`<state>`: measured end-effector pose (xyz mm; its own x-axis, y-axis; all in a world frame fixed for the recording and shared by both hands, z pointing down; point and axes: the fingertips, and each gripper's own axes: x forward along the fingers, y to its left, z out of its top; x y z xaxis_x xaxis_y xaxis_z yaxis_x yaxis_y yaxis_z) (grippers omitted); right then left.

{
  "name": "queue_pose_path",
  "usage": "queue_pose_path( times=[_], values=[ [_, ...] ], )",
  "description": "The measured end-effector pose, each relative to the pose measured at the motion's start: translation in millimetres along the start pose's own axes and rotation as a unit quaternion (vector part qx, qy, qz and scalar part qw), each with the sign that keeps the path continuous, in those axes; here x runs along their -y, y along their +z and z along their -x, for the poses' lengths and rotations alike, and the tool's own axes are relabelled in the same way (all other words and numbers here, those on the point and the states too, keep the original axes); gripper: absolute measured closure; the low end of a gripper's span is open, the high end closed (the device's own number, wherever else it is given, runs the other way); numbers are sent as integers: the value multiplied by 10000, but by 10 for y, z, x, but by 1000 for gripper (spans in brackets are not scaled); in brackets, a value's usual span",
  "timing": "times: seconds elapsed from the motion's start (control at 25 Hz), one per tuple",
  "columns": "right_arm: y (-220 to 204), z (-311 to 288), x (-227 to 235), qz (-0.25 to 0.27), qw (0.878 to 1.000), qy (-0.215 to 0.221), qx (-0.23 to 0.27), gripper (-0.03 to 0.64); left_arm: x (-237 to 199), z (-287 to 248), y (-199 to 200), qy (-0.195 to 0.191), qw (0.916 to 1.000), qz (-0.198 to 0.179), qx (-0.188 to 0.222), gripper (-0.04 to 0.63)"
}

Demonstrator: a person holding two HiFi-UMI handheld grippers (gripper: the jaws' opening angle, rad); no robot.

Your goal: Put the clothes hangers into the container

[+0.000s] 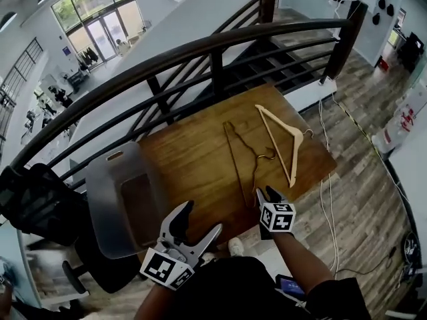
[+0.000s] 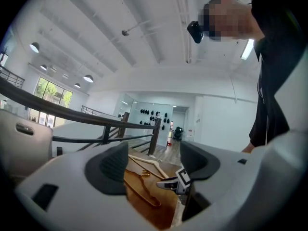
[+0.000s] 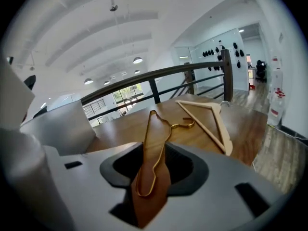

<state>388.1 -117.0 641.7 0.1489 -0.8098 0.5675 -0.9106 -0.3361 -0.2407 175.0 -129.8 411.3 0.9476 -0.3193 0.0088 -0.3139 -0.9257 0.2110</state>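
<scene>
Two hangers lie on the wooden table (image 1: 193, 165): a thin gold wire hanger (image 1: 237, 159) and, to its right, a pale wooden hanger (image 1: 283, 142). A grey plastic container (image 1: 107, 199) stands at the table's left end. My right gripper (image 1: 265, 193) is low at the front edge, its jaws apart around the near end of the wire hanger (image 3: 154, 143), and the pads do not press on it. The wooden hanger (image 3: 207, 121) lies beyond, to the right. My left gripper (image 1: 200, 220) is open and empty, held level in front of the table near the container.
A black metal railing (image 1: 213, 52) runs behind the table. A dark office chair (image 1: 40, 205) stands at the left beside the container. Cables (image 1: 330, 199) trail over the wooden floor to the right of the table.
</scene>
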Motion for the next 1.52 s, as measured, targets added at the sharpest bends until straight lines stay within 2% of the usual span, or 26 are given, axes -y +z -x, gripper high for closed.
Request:
queue_pose_path(
  times=[0.2, 0.4, 0.52, 0.64, 0.8, 0.96, 1.04, 1.2, 1.32, 1.52],
  values=[
    [-70, -428, 157, -112, 9988, -190, -428, 493, -76, 66, 25, 316, 9994, 103, 70, 253],
    [-143, -721, 247, 228, 9961, -404, -752, 499, -178, 178, 56, 694, 9966, 342, 275, 253],
    [-158, -881, 308, 371, 9930, -520, -997, 499, -208, 240, 99, 938, 9947, 270, 326, 253],
    [-167, -998, 328, 305, 9900, -620, -1233, 492, -229, 289, 124, 1123, 9928, 185, 363, 253],
    [-221, -1064, 301, 438, 9847, -810, -1481, 506, -288, 373, 49, 1337, 9901, 279, 338, 253],
    [-197, -1128, 270, 718, 9814, -868, -1553, 509, -317, 363, 103, 1343, 9890, 356, 510, 253],
    [-236, -1146, 209, 766, 9795, -849, -1661, 556, -339, 416, 105, 1352, 9888, 366, 517, 253],
    [-237, -1094, 213, 722, 9782, -948, -1701, 607, -351, 494, 140, 1294, 9898, 284, 529, 253],
    [-135, -1002, 84, 957, 9805, -839, -1498, 608, -400, 534, 189, 1193, 9908, 301, 565, 255],
    [146, -789, -132, 1034, 9866, -725, -1036, 607, -462, 646, 237, 1028, 9922, 332, 629, 255]
  ],
)
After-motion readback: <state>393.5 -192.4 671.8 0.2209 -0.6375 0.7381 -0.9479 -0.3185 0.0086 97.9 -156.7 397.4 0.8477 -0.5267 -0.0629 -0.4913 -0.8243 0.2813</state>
